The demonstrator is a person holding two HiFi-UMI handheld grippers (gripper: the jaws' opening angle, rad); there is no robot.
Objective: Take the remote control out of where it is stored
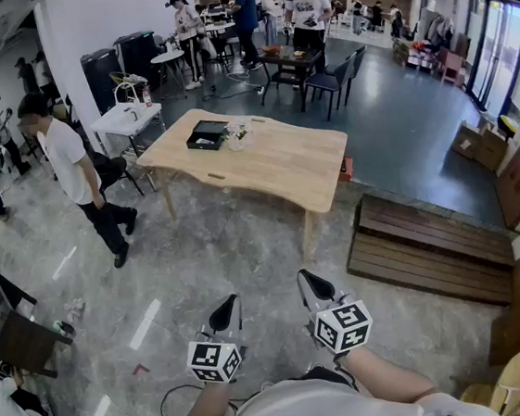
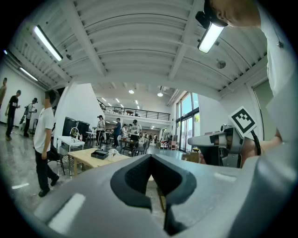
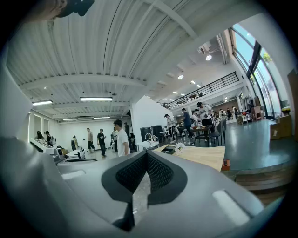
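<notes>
- Forearms are tucking in close to the torso, holding the left gripper [image 1: 227, 311] and right gripper [image 1: 312, 285] side by side, tips pointing forward over the floor.
- Jaws on both are pressing together, gripping nothing.
- Remote control is too far to make out, so its axis can't be told; a black box [image 1: 207, 136] is lying on the wooden table [image 1: 283, 167], well apart from the grippers.

Wooden table [image 1: 274, 163], wooden platform [image 1: 424, 251], black chairs [image 1: 331, 80]
</notes>
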